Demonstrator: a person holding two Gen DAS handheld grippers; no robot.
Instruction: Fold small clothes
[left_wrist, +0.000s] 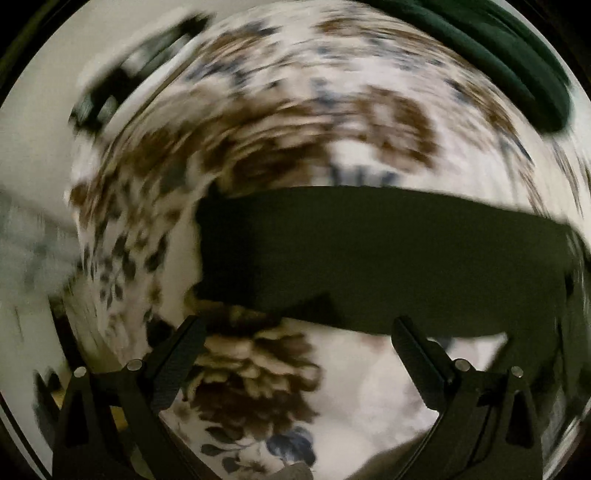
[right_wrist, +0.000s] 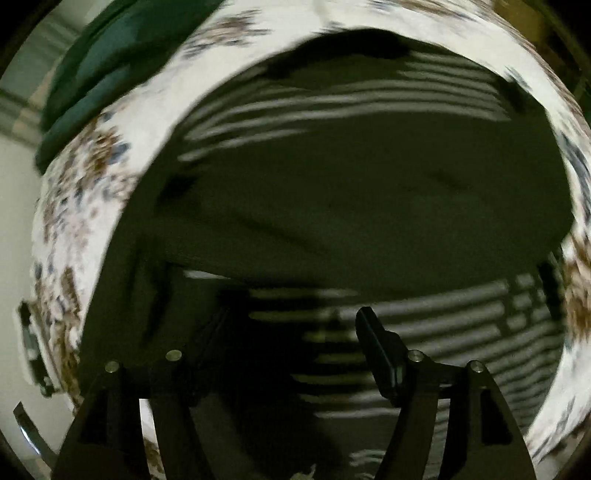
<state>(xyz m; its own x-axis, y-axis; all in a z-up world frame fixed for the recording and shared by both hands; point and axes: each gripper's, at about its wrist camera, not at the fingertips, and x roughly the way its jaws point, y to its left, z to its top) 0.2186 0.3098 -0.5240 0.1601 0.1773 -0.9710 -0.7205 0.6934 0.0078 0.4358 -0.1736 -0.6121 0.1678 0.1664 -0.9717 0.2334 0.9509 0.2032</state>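
A dark garment with white stripes (right_wrist: 369, 206) lies spread on the floral sheet (right_wrist: 88, 206) and fills the right wrist view. My right gripper (right_wrist: 291, 321) hovers open just over its striped lower part, holding nothing. In the left wrist view a plain dark band of the garment (left_wrist: 388, 258) crosses the middle. My left gripper (left_wrist: 299, 325) is open and empty, its fingertips at the band's near edge. Both views are motion-blurred.
A dark green cloth (left_wrist: 517, 66) lies at the far right edge of the sheet; it also shows in the right wrist view (right_wrist: 110, 62) at upper left. The white floral sheet (left_wrist: 258, 122) covers the whole surface. A dark blurred object (left_wrist: 107, 96) lies off the sheet's far left.
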